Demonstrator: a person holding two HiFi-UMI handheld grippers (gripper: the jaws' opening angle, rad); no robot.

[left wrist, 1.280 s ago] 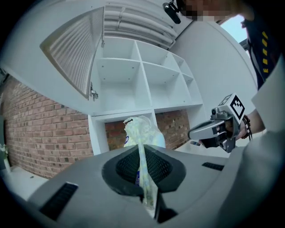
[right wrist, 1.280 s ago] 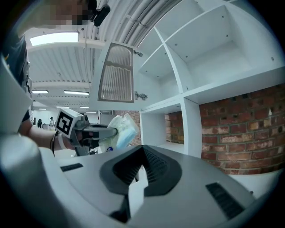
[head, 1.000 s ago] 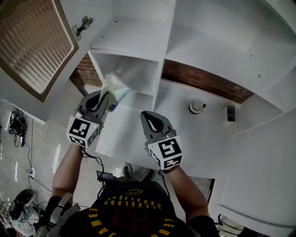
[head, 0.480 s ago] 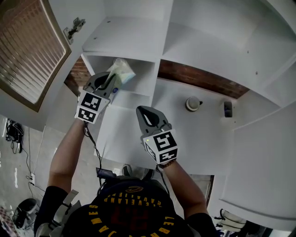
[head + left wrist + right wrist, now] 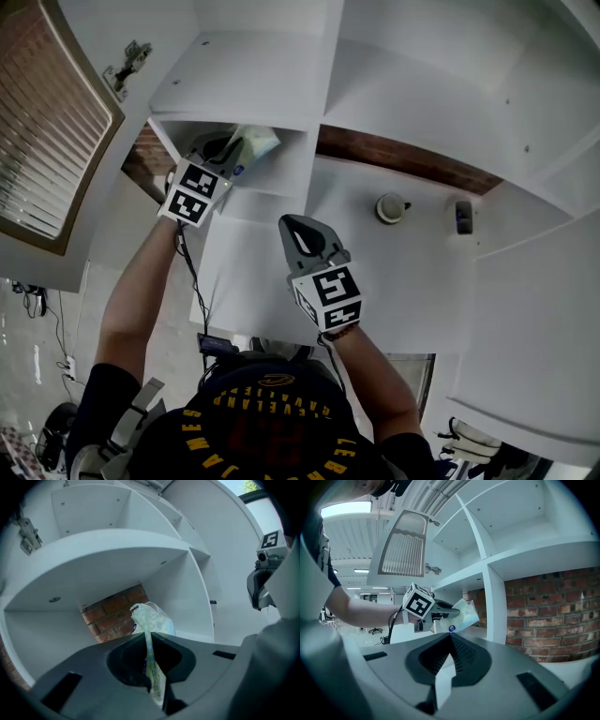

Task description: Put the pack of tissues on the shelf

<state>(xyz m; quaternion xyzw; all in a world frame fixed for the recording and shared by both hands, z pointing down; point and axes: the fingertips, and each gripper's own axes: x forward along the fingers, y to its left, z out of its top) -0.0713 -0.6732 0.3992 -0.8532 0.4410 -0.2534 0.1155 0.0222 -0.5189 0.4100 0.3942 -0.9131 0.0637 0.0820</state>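
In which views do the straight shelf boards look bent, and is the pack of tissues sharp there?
Left gripper view: strong fisheye bends the shelf boards, corners go black, the pack of tissues is sharp. Right gripper view: same bending, a ceiling lamp glares, the pack is small but clear. Head view: milder bending, pack softer.

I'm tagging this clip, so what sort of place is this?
Probably a large workshop or lab hall: long ceiling strip lights, a wheeled office chair behind, white cubby shelving against a red brick wall.
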